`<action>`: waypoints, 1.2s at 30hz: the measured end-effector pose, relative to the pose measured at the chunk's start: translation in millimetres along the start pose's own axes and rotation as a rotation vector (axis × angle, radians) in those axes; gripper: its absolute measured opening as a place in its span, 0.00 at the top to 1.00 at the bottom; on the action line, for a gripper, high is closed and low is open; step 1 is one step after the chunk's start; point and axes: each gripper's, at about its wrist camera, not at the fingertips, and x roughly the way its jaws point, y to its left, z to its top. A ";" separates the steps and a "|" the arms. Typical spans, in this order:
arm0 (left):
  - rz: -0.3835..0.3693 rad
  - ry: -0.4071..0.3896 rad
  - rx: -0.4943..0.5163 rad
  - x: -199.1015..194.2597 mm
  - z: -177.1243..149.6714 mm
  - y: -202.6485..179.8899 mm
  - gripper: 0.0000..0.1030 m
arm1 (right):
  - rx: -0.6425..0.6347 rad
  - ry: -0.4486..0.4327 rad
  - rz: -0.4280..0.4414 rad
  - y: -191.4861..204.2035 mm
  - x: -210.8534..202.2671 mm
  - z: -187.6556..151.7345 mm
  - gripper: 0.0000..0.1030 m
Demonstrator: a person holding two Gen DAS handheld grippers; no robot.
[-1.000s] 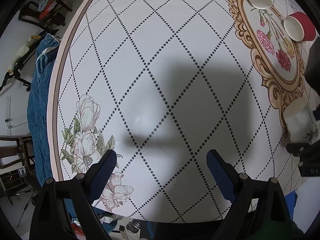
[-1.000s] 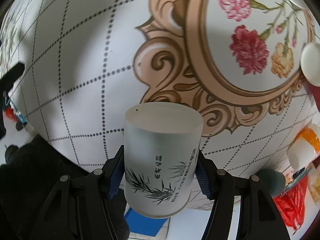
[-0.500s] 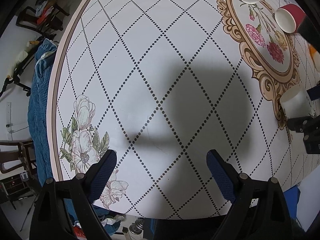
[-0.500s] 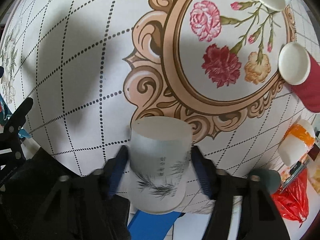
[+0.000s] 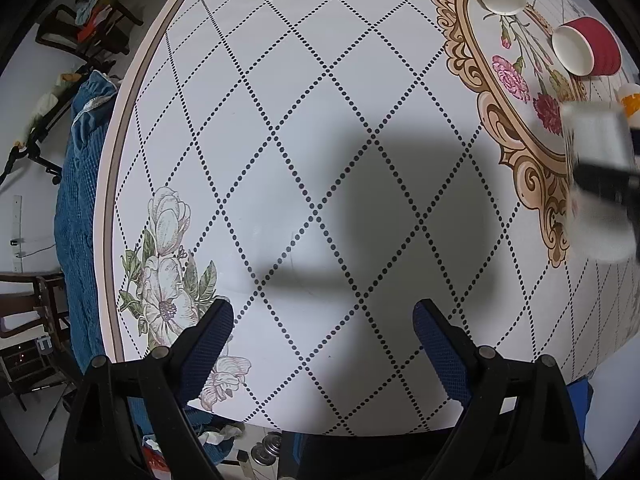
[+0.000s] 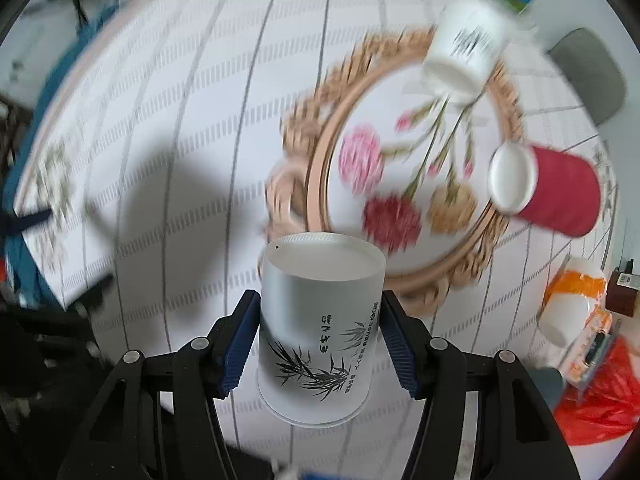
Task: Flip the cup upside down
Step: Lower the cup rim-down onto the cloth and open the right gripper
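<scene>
Between the blue pads of my right claw sits the frosted cup, clamped on both flanks, so that claw is closed tight around its body. In the right wrist view the cup's closed, ridged end faces away from the camera toward twelve o'clock, while its wider rim hangs toward six o'clock, nearest the lens; the bamboo print and lettering on its wall read turned over. The cup is held clear above the surface, and everything behind it is smeared with motion blur while cup and claw stay sharp. From the left wrist view the same cup shows at about three o'clock as a blurred pale block with a dark bar across it, over the ornate gold frame printed on the surface. My left claw is spread wide with nothing between its pads, hovering over the dotted diamond pattern near the surface's edge, its shadow falling just ahead of it. A white paper cup lies on its side at one o'clock in the right view, mouth toward me, on the rim of the gold frame. A red cup lies on its side at three o'clock, just beside the printed carnations. An orange-and-white cup lies at four o'clock near a red plastic bag.
</scene>
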 end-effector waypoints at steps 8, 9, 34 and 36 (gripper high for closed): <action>-0.002 0.009 0.003 0.8 0.0 -2.8 0.11 | 0.179 -0.292 0.008 -7.4 21.0 -24.8 0.39; 0.000 0.010 0.006 0.4 -0.3 -3.0 0.11 | 0.191 -0.319 0.007 -6.1 25.3 -27.0 0.39; -0.072 -0.232 0.006 -113.6 -13.5 9.6 0.03 | 0.508 -0.314 -0.069 -4.6 -43.2 -122.1 0.04; -0.077 -0.256 0.004 -123.2 -16.7 9.1 0.02 | 0.556 -0.328 -0.085 -5.2 -59.9 -136.9 0.04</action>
